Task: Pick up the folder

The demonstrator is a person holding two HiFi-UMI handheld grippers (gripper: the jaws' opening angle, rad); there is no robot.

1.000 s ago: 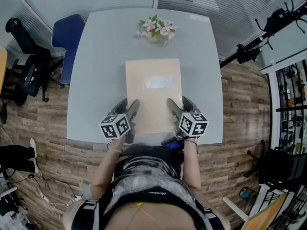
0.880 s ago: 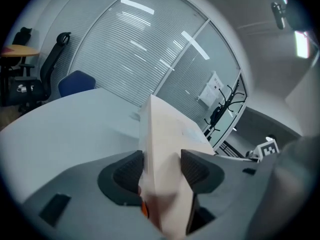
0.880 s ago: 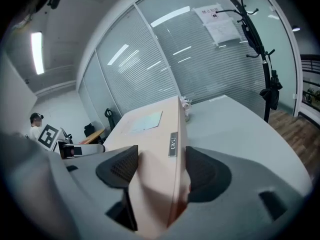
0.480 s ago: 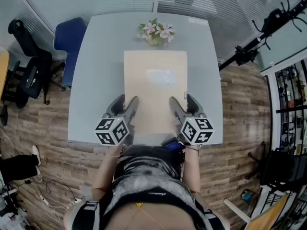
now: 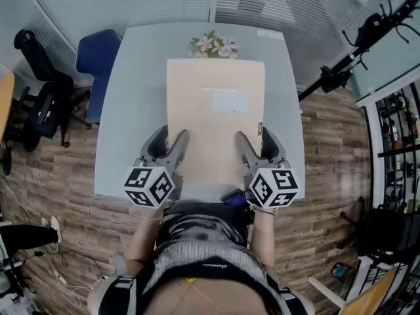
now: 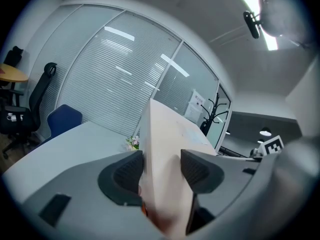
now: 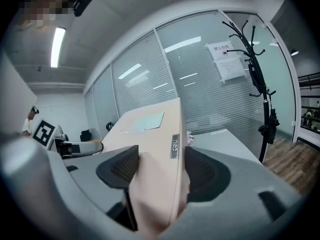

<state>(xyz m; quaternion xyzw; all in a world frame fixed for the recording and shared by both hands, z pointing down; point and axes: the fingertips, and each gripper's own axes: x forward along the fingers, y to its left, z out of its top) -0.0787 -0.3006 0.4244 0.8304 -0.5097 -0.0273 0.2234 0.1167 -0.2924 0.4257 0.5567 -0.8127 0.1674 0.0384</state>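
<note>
Grippers [image 5: 169, 140] [image 5: 254, 138] level, parallel (folder [image 5: 216, 113] between)

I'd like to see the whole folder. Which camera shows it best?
The head view: the folder shows almost whole from above, its near edge clamped by the left gripper and right gripper. Each gripper view shows only a foreshortened stretch of it between that gripper's jaws.

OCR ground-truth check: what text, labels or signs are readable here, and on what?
Nothing reads clearly.
Spine tag on the folder: print blurred, unreadable.
Pale label on the folder's face: too small to read.
Paper notice on the glass wall: too small to read.
Marker cubes: black-and-white patterns, no words.
</note>
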